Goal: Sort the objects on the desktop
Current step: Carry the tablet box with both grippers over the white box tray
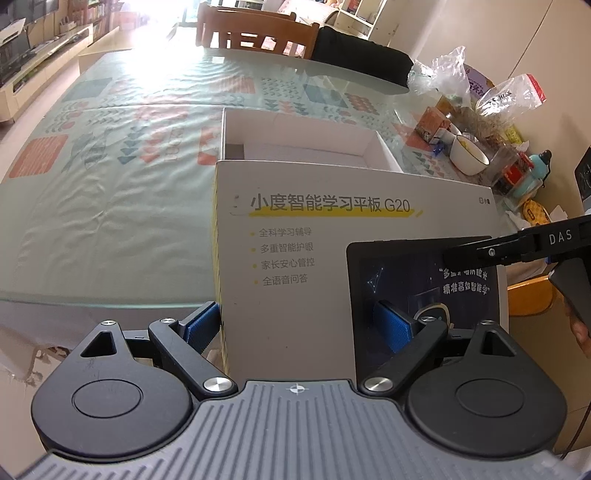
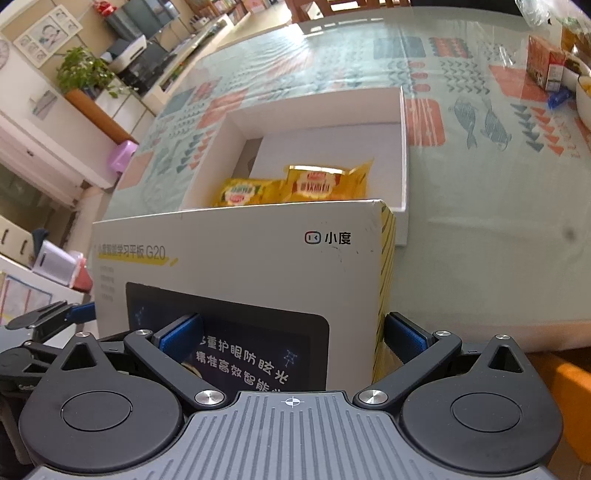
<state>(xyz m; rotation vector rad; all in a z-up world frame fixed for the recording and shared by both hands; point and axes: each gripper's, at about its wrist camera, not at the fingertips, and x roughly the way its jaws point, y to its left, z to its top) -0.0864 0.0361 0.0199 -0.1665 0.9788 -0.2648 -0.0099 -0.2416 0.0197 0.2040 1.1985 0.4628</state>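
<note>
Both grippers (image 1: 299,325) (image 2: 293,332) clamping box lid (image 1: 332,236)

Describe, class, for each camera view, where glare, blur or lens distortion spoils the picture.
Left wrist view: window light blows out the far end of the table near the chairs, and the fisheye bends the table's near edge. Right wrist view: lighting is more even; the small print at the left of the box lid is smeared, the snack packets are soft, and the room's furniture curves at the frame's left edge.

Packets (image 2: 295,182) in tray (image 2: 402,147) (behind lid (image 2: 258,251)).
</note>
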